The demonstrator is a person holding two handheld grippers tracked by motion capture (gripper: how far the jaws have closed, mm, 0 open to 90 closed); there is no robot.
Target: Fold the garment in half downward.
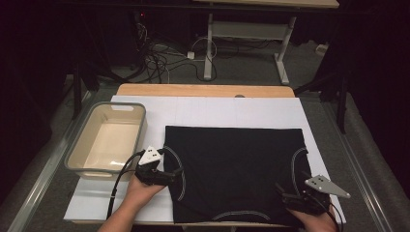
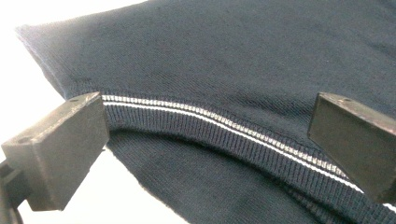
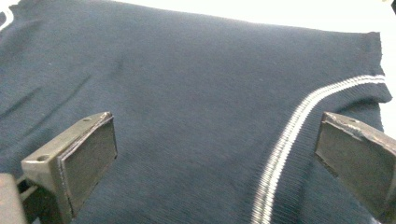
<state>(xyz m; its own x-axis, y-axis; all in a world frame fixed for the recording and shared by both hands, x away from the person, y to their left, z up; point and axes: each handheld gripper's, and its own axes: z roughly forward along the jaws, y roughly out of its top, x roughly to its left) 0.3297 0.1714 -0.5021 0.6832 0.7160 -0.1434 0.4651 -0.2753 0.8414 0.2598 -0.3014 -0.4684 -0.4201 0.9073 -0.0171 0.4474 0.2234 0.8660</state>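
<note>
1. The dark knit garment with white-striped trim (image 1: 234, 171) lies flat on the white table cover (image 1: 212, 108) (beside a grey plastic tub (image 1: 107, 137)).
2. The left gripper (image 1: 170, 176) gapes wide over its left armhole trim.
3. The right gripper (image 1: 285, 197), jaws wide, sits at the right armhole.

Dark navy knit garment (image 1: 234, 169), white-striped ribbed trim, lying flat and spread on the white surface (image 1: 212, 110).

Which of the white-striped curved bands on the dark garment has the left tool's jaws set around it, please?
The band at the garment's left edge, beside the basin; the left tool straddles it, jaws open.
</note>
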